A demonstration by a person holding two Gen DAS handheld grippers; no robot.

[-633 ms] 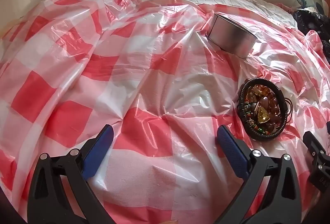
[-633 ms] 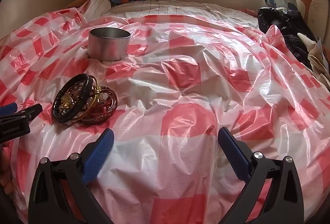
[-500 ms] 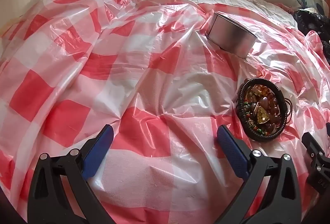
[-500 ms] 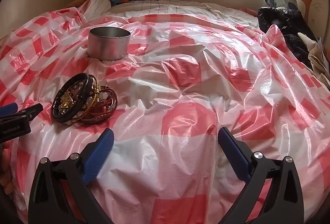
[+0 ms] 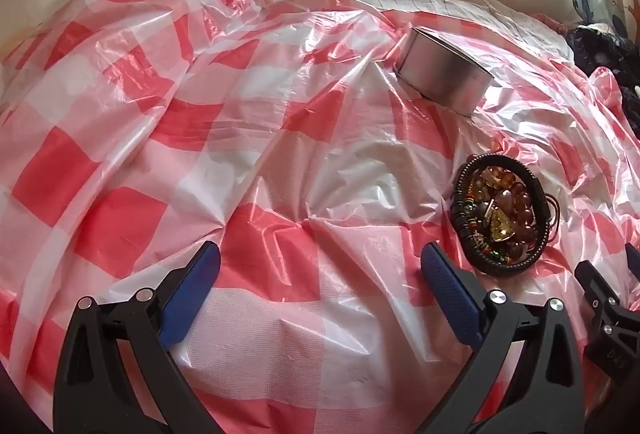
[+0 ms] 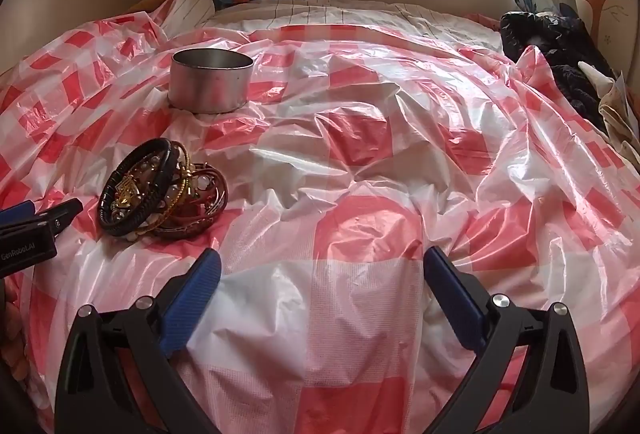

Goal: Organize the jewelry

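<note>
Left tongs (image 5: 320, 286): jaws wide apart, empty, over the red-and-white checked plastic sheet (image 5: 168, 138) covering the bed. Pile of bracelets (image 5: 500, 220): lying on the sheet just right of these tongs. Metal tin (image 6: 211, 80): upright beyond the pile. Right tongs (image 6: 322, 286): jaws wide apart, empty, right of the pile.
</note>
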